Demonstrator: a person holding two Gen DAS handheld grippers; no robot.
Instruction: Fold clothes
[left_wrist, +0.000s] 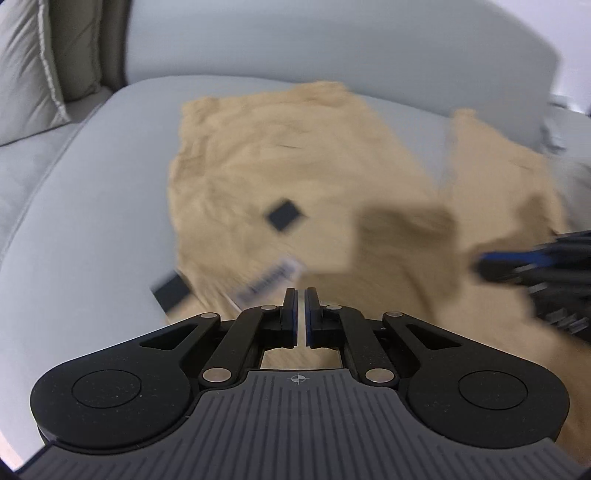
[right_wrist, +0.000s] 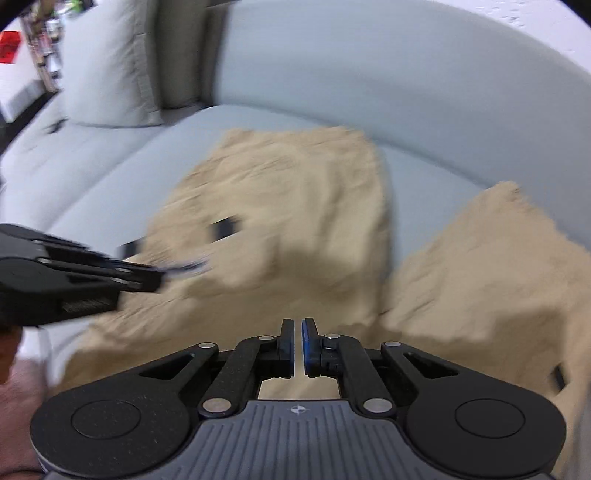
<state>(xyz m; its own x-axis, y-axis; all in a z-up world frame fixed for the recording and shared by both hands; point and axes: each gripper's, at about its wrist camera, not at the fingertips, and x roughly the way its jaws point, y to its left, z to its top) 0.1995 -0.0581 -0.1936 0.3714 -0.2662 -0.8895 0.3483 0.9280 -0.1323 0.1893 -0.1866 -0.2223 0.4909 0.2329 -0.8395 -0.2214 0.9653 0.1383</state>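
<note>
A pair of tan shorts (left_wrist: 295, 177) lies spread on the grey sofa seat (left_wrist: 103, 206), its two legs pointing toward the backrest. Black tabs (left_wrist: 282, 214) and a white-and-blue label (left_wrist: 273, 278) show near the waist. My left gripper (left_wrist: 301, 291) hovers over the waist edge, jaws shut with only a thin slit and nothing between them. My right gripper (right_wrist: 298, 321) is shut the same way above the crotch of the shorts (right_wrist: 295, 206), empty. Each gripper shows in the other's view: the right gripper (left_wrist: 480, 264) and the left gripper (right_wrist: 159, 275). Both views are motion-blurred.
The sofa's curved backrest (left_wrist: 332, 44) rises behind the shorts. Grey cushions (right_wrist: 110, 62) stand at the left. Bare seat lies to the left of the garment. A hand (right_wrist: 7, 354) shows at the left edge of the right wrist view.
</note>
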